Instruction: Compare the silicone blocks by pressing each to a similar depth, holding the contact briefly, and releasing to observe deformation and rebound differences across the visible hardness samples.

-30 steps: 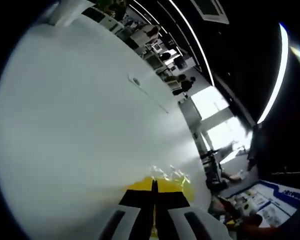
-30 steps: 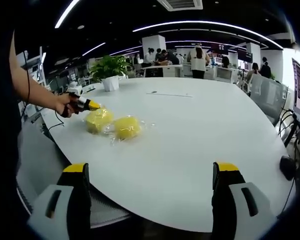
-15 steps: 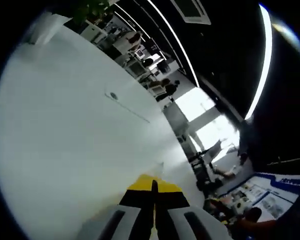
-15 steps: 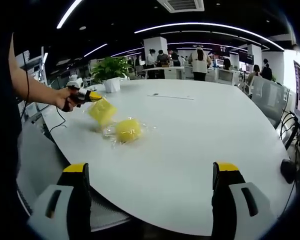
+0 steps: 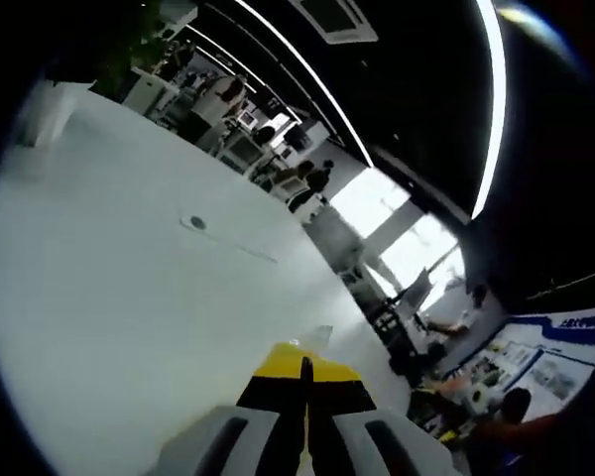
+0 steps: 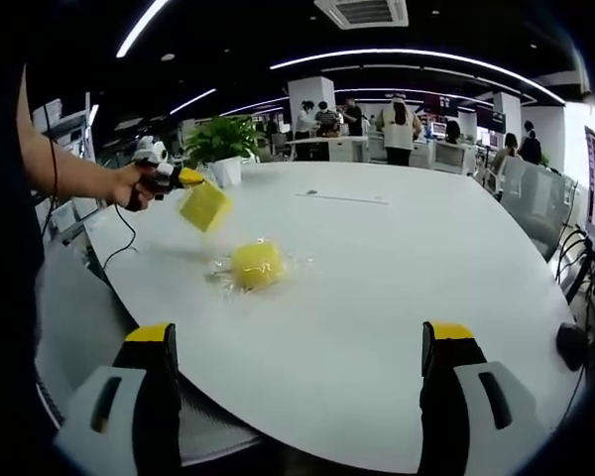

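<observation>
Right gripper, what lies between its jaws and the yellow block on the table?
Bare white table lies between the right gripper and the wrapped yellow block, in the right gripper view.

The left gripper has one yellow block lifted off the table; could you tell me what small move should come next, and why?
Probably lower the yellow block back onto the white table. The left gripper holds it in the air, so it cannot be pressed there.

Two yellow silicone blocks (image 6: pixel 257 265), one in clear wrap, above a white table (image 6: pixel 397 278); jaw tips yellow.
</observation>
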`<state>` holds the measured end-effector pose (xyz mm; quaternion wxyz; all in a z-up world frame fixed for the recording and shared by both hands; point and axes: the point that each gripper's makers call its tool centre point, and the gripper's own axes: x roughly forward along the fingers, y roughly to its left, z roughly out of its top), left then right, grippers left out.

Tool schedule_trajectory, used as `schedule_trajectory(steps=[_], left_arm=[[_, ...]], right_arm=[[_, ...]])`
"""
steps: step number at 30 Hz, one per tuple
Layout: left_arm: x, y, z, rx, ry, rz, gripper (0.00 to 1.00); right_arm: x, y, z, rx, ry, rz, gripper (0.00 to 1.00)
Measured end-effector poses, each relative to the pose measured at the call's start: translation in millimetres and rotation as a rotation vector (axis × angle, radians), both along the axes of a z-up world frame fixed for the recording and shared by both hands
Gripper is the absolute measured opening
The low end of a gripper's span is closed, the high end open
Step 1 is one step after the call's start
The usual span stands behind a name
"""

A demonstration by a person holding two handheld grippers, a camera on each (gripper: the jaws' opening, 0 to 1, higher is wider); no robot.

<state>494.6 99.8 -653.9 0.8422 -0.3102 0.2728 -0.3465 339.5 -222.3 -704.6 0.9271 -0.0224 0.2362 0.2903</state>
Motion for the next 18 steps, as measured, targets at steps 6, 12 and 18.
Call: schedule_trajectory(steps=[6, 12, 18], left_arm=[[5.9, -1, 24.0, -0.009, -0.054, -0.015, 0.00], [7.3, -5, 46.2, -0.001, -0.133, -0.043, 0.00], [6.2, -9, 67.9, 0.015, -0.187, -0.070, 0.00]], right_arm=[[1, 0, 2.8, 0.000, -0.009, -0.001, 0.97], [2, 3, 4.8, 0.004, -0.016, 0.001, 0.97], [2, 9, 7.1, 0.009, -0.024, 0.011, 0.97]])
